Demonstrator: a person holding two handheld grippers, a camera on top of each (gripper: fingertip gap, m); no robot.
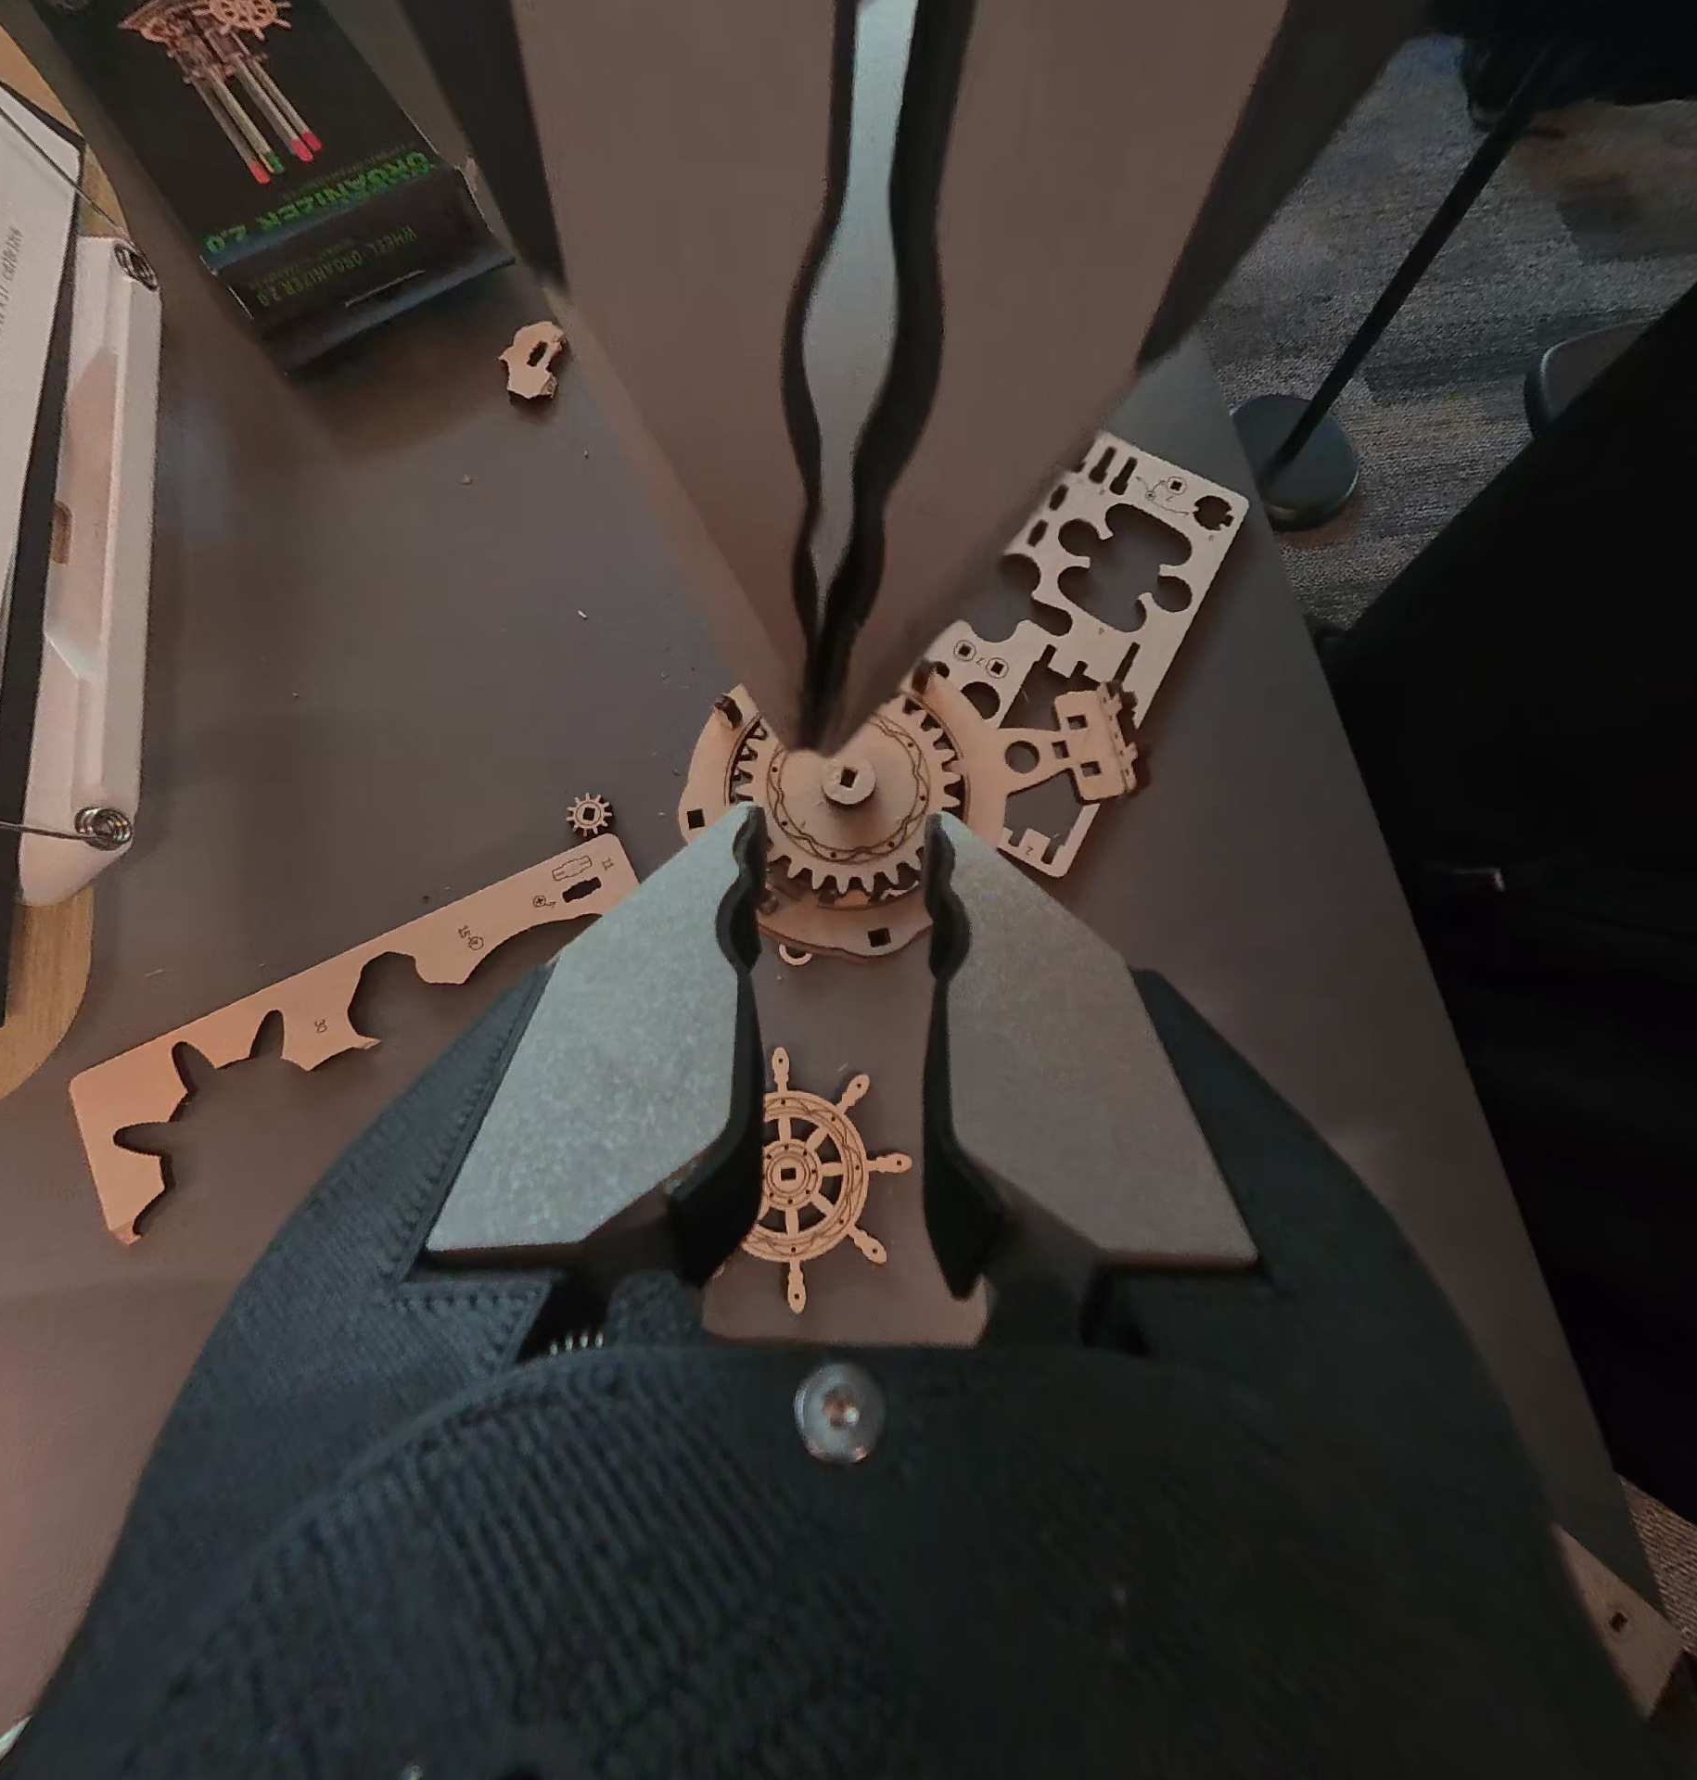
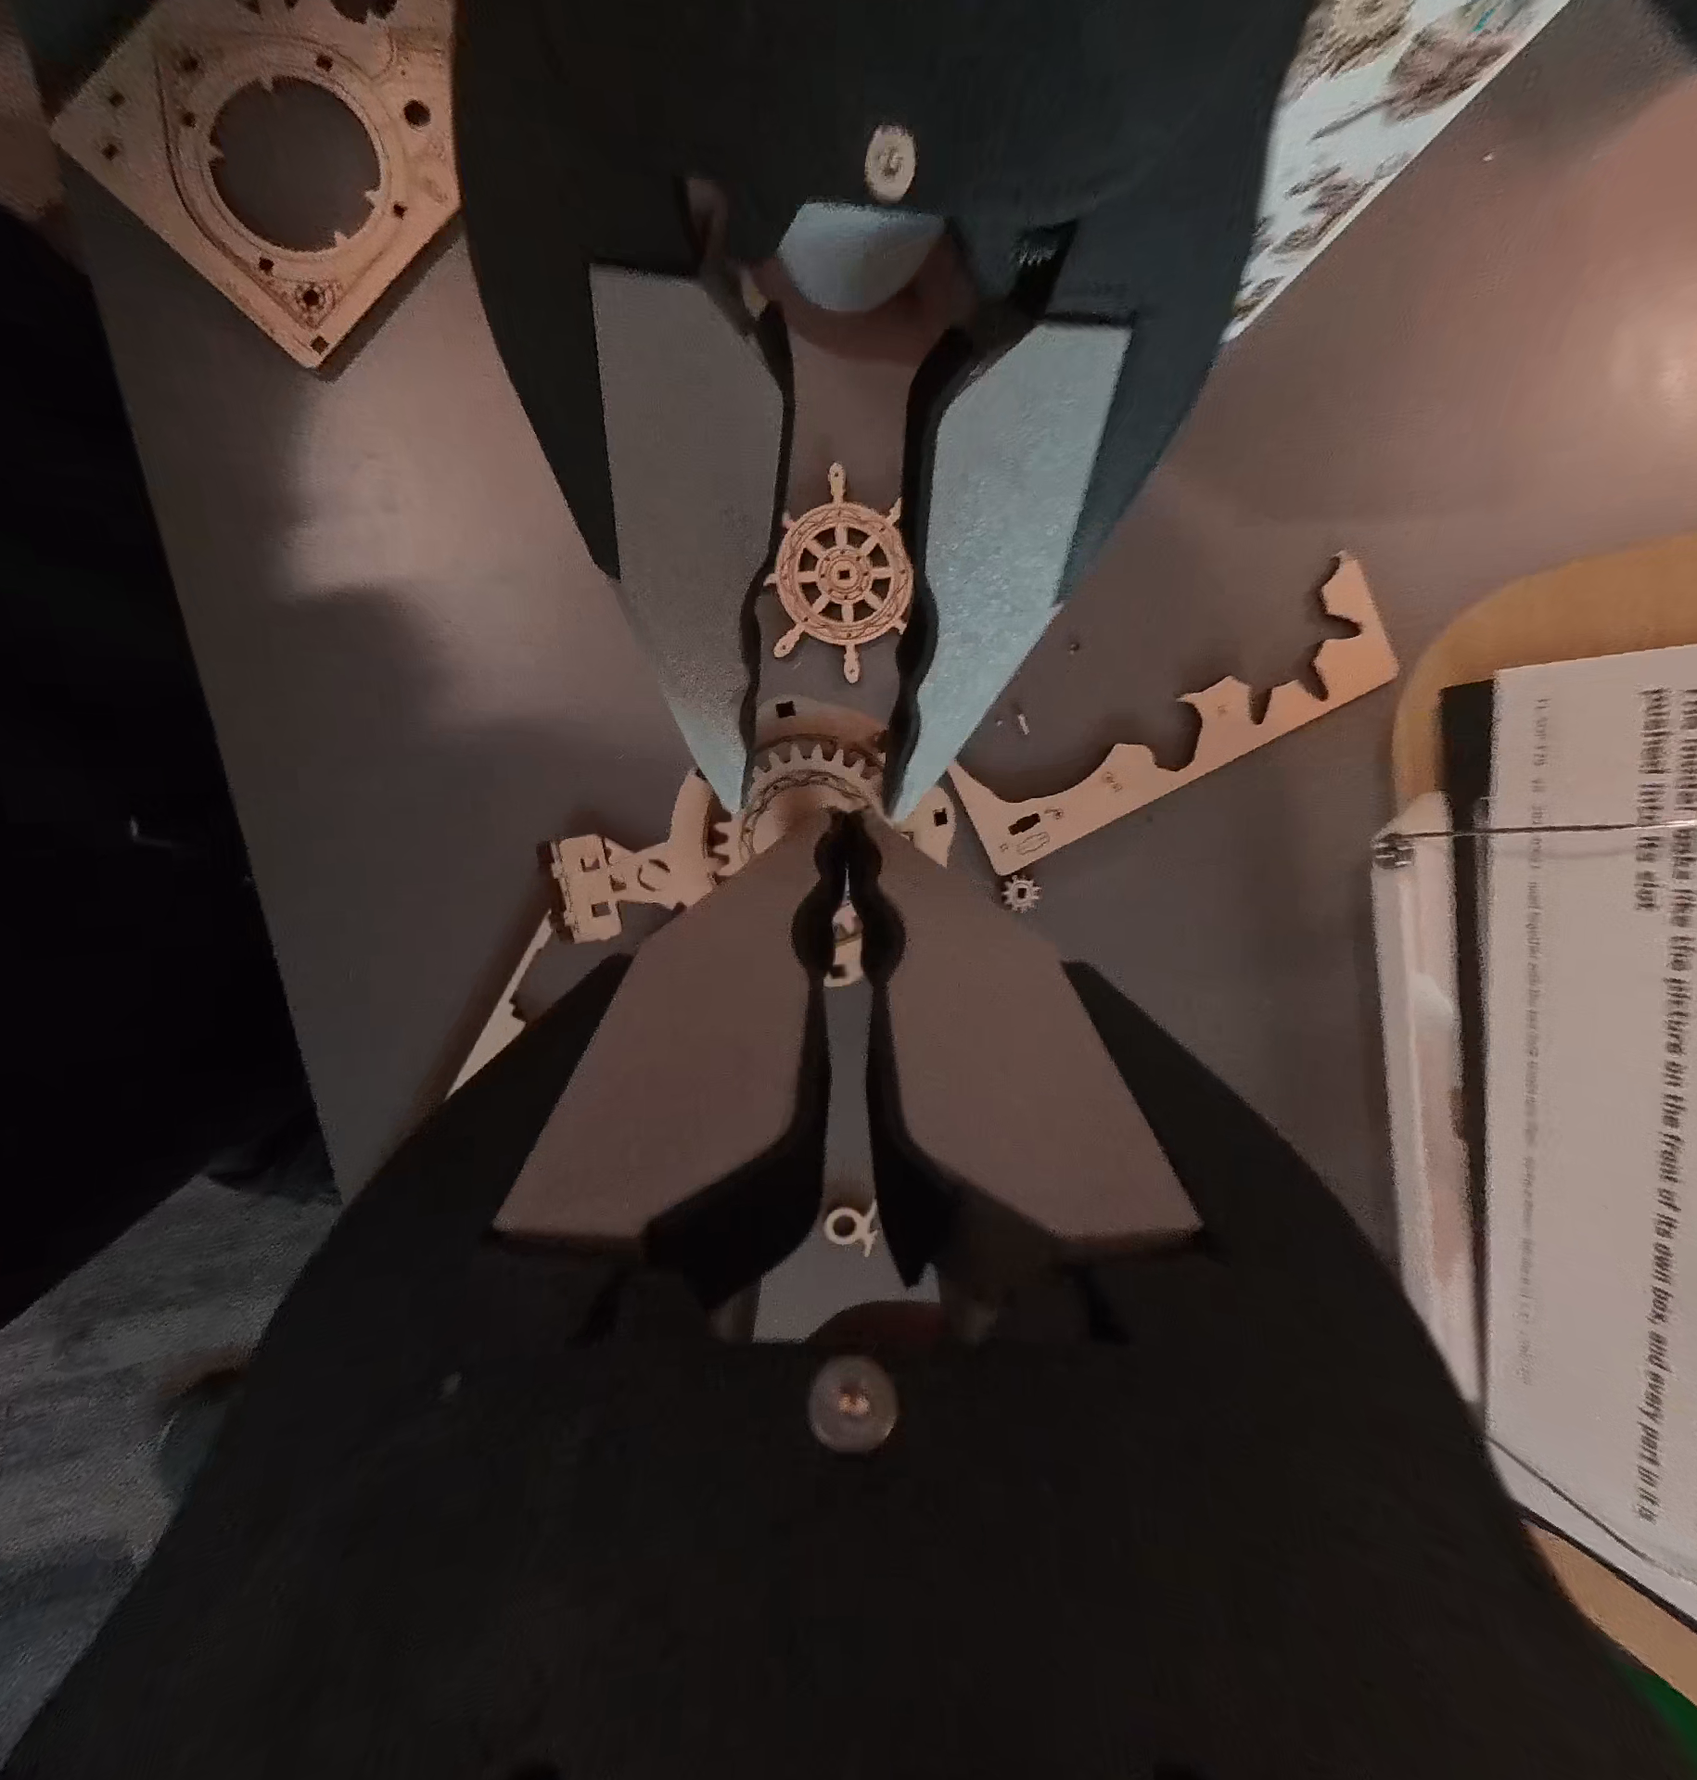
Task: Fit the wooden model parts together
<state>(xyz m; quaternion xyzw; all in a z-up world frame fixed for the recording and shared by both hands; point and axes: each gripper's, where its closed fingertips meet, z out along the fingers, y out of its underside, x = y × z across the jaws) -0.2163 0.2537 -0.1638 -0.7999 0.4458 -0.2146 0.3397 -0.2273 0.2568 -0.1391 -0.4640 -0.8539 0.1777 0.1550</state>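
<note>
Here the left hand-held gripper is spread apart, its two fingers standing on either side of the round wooden gear assembly on the dark counter; whether the fingertips touch the wood I cannot tell. The right hand-held gripper comes from the opposite side with its fingers pressed together, the tips at the raised middle of the same assembly. If something very small is pinched between them, the pictures do not show it.

A wooden ship's wheel lies flat on the counter between the left fingers, nearer to the camera than the assembly and apart from it. A tiny cogwheel lies just to the side of the assembly. Beside it a long leftover strip of plywood sheet lies with cut-out shapes along one edge, and on the other side a punched-out sheet sits partly under the assembly, with a small block-shaped wooden part on it.

Further off stand a dark product box and a clipboard with printed paper. In the right wrist view, a square plywood frame with a round hole lies at the far corner.
</note>
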